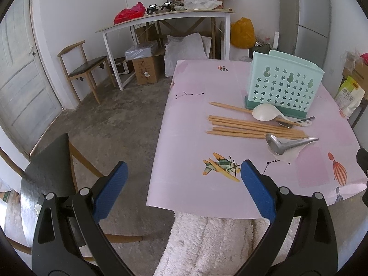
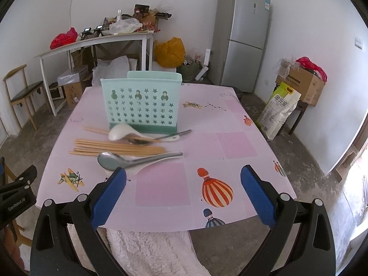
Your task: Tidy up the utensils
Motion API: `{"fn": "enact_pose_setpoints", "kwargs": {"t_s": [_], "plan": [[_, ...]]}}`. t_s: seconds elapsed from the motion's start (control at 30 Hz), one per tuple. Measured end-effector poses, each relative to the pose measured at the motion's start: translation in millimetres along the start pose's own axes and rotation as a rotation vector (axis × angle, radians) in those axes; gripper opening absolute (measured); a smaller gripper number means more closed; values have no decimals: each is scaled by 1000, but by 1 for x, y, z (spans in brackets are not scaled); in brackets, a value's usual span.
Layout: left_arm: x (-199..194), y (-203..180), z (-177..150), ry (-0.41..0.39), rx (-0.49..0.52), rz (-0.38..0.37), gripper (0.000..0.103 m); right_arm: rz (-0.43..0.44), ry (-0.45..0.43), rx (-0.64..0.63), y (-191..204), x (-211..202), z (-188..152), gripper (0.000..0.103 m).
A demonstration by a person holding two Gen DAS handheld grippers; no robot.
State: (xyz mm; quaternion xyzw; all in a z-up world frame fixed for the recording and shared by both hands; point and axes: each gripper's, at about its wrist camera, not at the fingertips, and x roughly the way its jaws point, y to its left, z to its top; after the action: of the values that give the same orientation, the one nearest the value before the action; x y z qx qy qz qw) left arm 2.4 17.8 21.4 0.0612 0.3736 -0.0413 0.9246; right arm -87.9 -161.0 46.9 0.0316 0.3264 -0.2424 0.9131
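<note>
Closest to me, my left gripper hangs at the near edge of the pink printed tablecloth, blue-padded jaws spread wide and empty. My right gripper hovers over the same edge, jaws equally wide, nothing between them. Just beyond lies a large stainless steel spoon, bowl to the left. Behind it I see a bundle of light wooden chopsticks lying side by side. Next comes a white ceramic soup spoon resting across a smaller metal spoon. Farthest back, the mint-green plastic utensil holder with star cutouts stands upright, just beside the white spoon.
</note>
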Motion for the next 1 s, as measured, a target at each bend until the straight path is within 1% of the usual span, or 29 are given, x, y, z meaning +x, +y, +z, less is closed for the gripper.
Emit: {"fn": "enact_pose_setpoints", "kwargs": {"t_s": [0.2, 0.27, 0.33, 0.4, 0.5, 0.6, 0.7, 0.8, 0.87, 1.0], "plan": [[5, 3, 0, 15, 18, 0, 94, 41, 16, 12, -5, 2, 1, 97], [9, 3, -1, 22, 24, 9, 94, 59, 30, 15, -7, 7, 0, 97], [11, 3, -1, 11, 24, -4, 94, 89, 53, 15, -10, 15, -1, 97], [13, 4, 1, -8, 27, -53, 95, 121, 74, 23, -14, 25, -2, 97], [17, 4, 3, -19, 6, -164, 95, 173, 91, 54, -23, 38, -5, 97], [21, 1, 4, -40, -35, -276, 95, 198, 84, 70, -28, 49, -8, 97], [36, -8, 7, -15, -85, -330, 95, 216, 91, 74, -31, 65, -14, 97], [55, -23, 9, 27, -83, -386, 94, 248, 94, 79, -32, 81, -16, 97], [64, -34, 12, 12, -70, -445, 94, 274, 96, 72, -30, 91, -16, 97], [75, -51, 19, -7, -38, -507, 94, 324, 110, 58, -27, 108, -13, 97]]}}
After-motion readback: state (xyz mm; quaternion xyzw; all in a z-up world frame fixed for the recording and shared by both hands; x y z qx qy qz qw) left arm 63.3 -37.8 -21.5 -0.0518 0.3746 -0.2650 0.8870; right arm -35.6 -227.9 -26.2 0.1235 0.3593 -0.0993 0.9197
